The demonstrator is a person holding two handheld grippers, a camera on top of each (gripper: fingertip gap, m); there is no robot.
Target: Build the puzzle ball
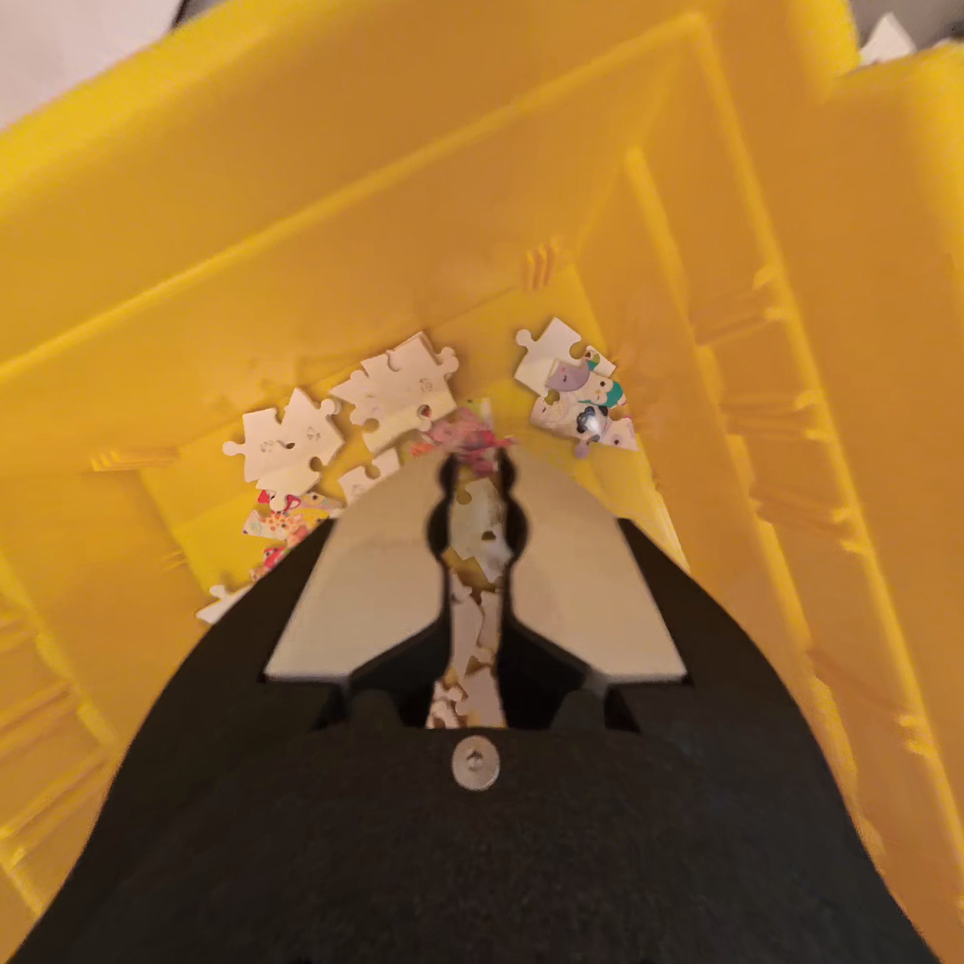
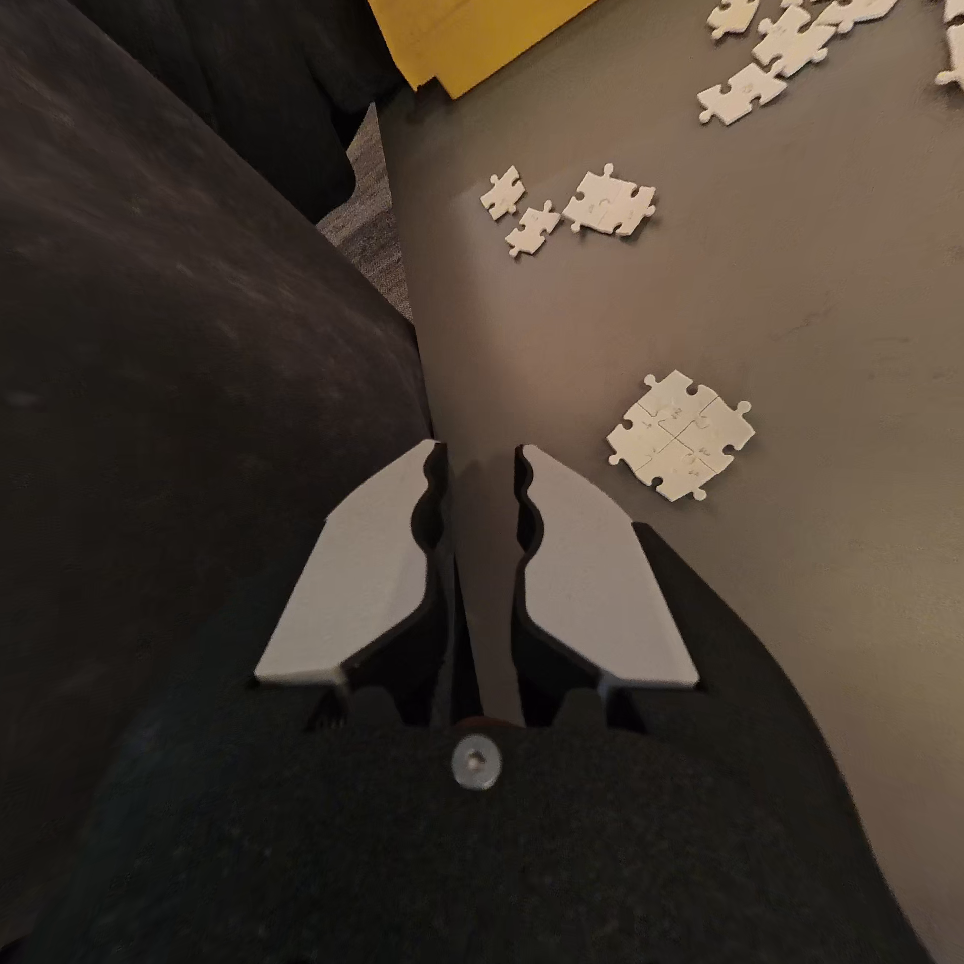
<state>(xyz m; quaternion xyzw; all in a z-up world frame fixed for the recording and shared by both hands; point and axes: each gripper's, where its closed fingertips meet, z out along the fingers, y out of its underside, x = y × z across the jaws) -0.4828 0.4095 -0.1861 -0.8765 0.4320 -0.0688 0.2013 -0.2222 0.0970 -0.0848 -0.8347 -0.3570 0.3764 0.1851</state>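
Observation:
My left gripper (image 1: 477,455) reaches down into a yellow plastic bin (image 1: 365,208). Its jaws are nearly together and pinch a pink and red puzzle piece (image 1: 472,441) at the tips; the piece is blurred. Loose puzzle pieces lie on the bin floor: white-backed ones (image 1: 396,396) at the left and a joined picture-side group (image 1: 584,401) at the right. My right gripper (image 2: 481,454) hovers over a grey table (image 2: 678,313), jaws a little apart and empty. A joined white block of pieces (image 2: 681,435) lies just right of it.
More white pieces lie farther off on the table: a small group (image 2: 607,201) and a chain (image 2: 772,62) at the top right. A corner of the yellow bin (image 2: 469,36) shows at the top. A dark cloth-covered mass (image 2: 182,313) fills the left side. The tips of one gripper are about 40 centimeters away from the tips of the other.

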